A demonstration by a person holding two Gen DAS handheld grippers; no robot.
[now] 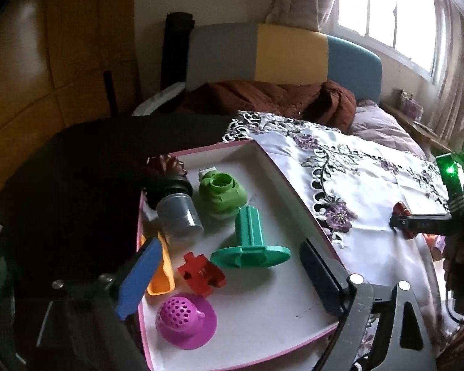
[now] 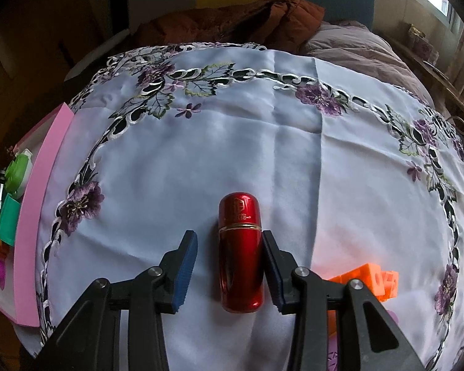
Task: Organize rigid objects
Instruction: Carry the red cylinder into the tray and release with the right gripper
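A red metal capsule (image 2: 240,252) lies on the white embroidered cloth (image 2: 201,154), between the fingers of my right gripper (image 2: 230,266). The jaws are open; the right finger is close to the capsule, the left one stands apart. The capsule also shows in the left wrist view (image 1: 402,221). My left gripper (image 1: 229,273) is open and empty above a pink-rimmed tray (image 1: 281,173). The tray holds a teal spool (image 1: 250,241), a green piece (image 1: 222,194), a clear jar (image 1: 178,213), a red block (image 1: 201,273), an orange piece (image 1: 162,275) and a magenta strainer (image 1: 185,318).
An orange cube block (image 2: 368,281) lies on the cloth right of my right gripper. The tray's pink wall (image 2: 37,204) is at the cloth's left edge. A bed with a brown jacket (image 1: 272,95) lies behind the table. A window (image 1: 386,15) is at the back right.
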